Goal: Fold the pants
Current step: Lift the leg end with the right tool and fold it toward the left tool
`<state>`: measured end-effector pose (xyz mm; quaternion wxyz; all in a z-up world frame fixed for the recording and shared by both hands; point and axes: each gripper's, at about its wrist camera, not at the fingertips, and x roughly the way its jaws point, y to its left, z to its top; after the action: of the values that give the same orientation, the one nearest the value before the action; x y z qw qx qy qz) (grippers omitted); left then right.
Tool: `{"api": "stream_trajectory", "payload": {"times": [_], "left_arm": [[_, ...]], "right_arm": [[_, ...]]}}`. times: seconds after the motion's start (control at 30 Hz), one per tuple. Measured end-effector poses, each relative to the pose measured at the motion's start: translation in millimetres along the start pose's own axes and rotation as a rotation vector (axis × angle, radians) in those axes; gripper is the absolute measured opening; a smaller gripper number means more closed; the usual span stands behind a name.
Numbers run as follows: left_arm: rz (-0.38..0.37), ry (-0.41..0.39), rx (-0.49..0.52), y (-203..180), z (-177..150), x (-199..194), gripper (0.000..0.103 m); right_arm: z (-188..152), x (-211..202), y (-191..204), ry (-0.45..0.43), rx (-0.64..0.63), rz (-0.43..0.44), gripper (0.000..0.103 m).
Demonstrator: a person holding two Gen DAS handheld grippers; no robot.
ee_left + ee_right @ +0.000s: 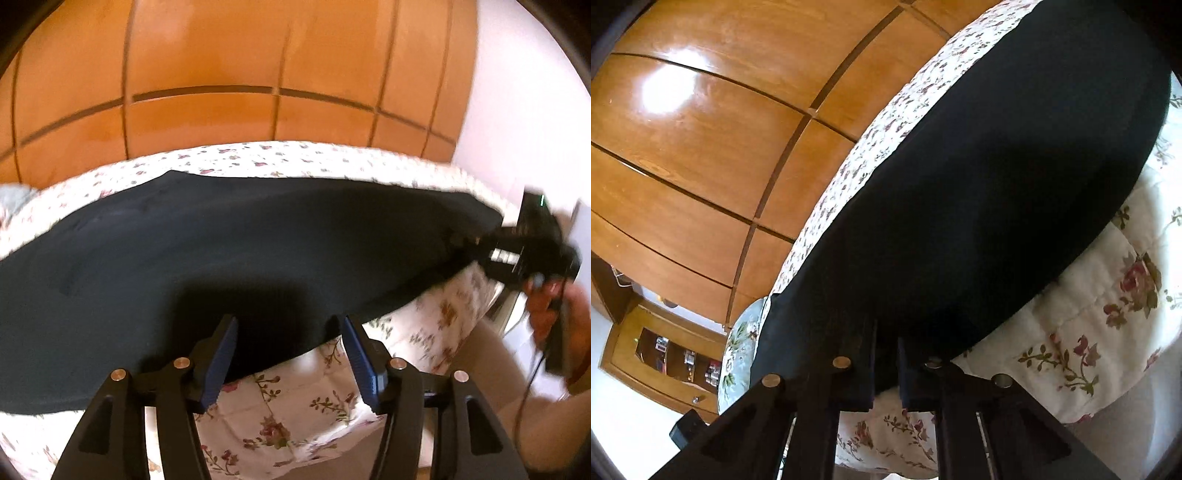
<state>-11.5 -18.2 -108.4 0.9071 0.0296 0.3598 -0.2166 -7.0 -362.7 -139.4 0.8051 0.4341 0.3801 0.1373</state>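
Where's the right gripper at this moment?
In the left wrist view, the right gripper is at the far right, at the end of the dark pants on the floral bedspread.

Dark pants (221, 251) lie flat on floral-covered bed (295, 417).

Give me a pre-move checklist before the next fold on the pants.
1. Pants flat on the bedspread: ok, lying smooth with no big wrinkles.
2. Left gripper free: ok, jaws open over the near edge of the pants, nothing pinched.
3. Right gripper clamped on the end of the pants: ok, jaws nearly closed with dark cloth between them.
4. Both layers in the right grip: cannot tell.
5. Space beyond the pants for folding: ok, a strip of bedspread shows before the wooden wardrobe.
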Motion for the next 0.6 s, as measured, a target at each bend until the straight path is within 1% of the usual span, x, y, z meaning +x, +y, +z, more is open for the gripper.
{"api": "stream_trajectory", "payload": {"times": [0.03,0.07,0.1,0.13,0.17,0.23,0.33,0.43,0.6], "left_arm": [[0.013,0.003,0.027,-3.5,-1.9,2.9,0.058],[0.03,0.007,0.041,-5.1,-3.4,5.7,0.056],[0.056,0.011,0.055,-6.1,-5.4,6.5,0.044],[0.086,0.004,0.066,-5.8,-4.9,8.0,0.03],[0.084,0.002,0.064,-5.0,-4.4,8.1,0.025],[0.075,0.01,0.066,-2.9,-2.1,6.7,0.01],[0.06,-0.003,0.074,-2.2,-1.8,-3.7,0.008],[0.037,-0.008,0.065,-0.4,-4.6,-11.4,0.008],[0.061,0.007,0.094,-3.8,-11.4,-4.1,0.008]], "right_arm": [[-0.1,-0.6,0.3,0.002,-0.003,-0.004,0.008],[0.4,-0.5,0.9,0.004,-0.005,-0.006,0.008],[1.6,0.6,1.9,0.005,-0.008,-0.012,0.007],[2.8,1.9,3.6,0.006,-0.011,-0.016,0.007],[2.5,-0.6,4.5,0.007,-0.014,-0.017,0.007],[3.4,-0.7,12.8,0.0,-0.028,-0.016,0.006],[3.5,-13.2,24.0,-0.011,-0.05,0.018,0.006],[3.0,-21.6,31.3,-0.012,-0.087,0.022,0.006],[-7.6,-5.3,9.7,0.044,-0.044,-0.04,0.006]]}}
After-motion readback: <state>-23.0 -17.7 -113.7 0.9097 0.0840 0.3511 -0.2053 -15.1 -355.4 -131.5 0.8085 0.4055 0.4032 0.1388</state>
